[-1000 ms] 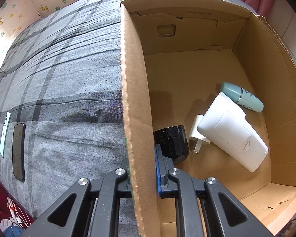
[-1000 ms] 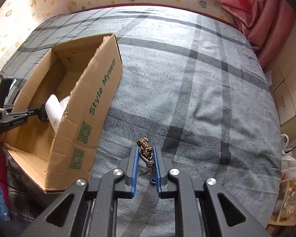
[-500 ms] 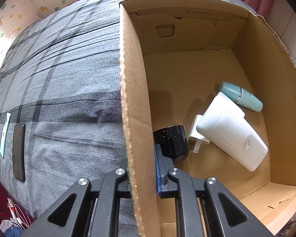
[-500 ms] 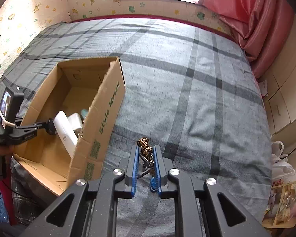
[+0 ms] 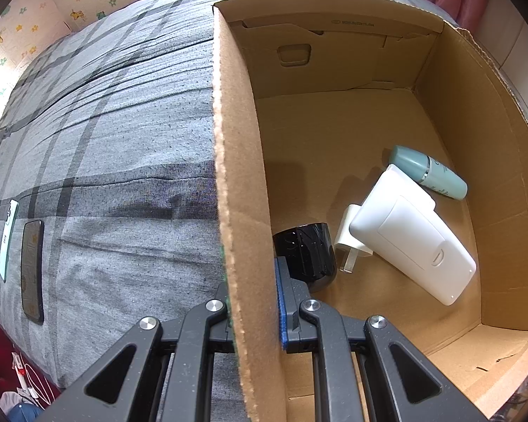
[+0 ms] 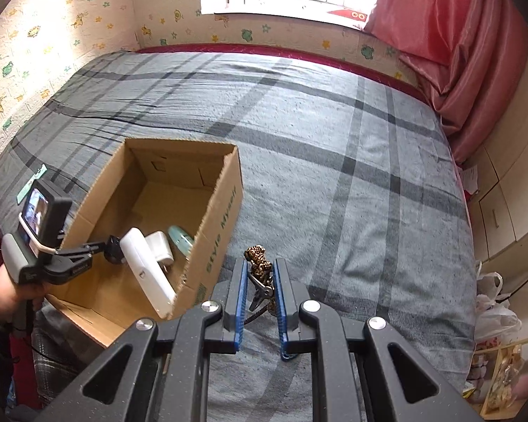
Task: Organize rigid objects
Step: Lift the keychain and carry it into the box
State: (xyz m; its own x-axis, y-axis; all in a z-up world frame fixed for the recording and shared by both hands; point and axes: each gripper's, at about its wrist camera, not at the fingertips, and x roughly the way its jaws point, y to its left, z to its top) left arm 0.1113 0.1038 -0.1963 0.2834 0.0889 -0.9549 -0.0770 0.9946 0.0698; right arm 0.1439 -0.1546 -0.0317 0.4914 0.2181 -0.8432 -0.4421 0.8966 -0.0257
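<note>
The right hand-held gripper is clenching a beaded brown keychain between its blue pads, above the grey plaid bed. The left hand-held gripper is clamping the near wall of the cardboard box, which is resting on the bed. Inside the box, a black cup, a white plug adapter, a white flat case and a teal bottle are lying together on the floor. Two phones are lying on the bed left of the box.

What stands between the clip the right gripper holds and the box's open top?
Only the box's near wall rises between the beaded clip in the right gripper and the interior; above it nothing visible blocks.
</note>
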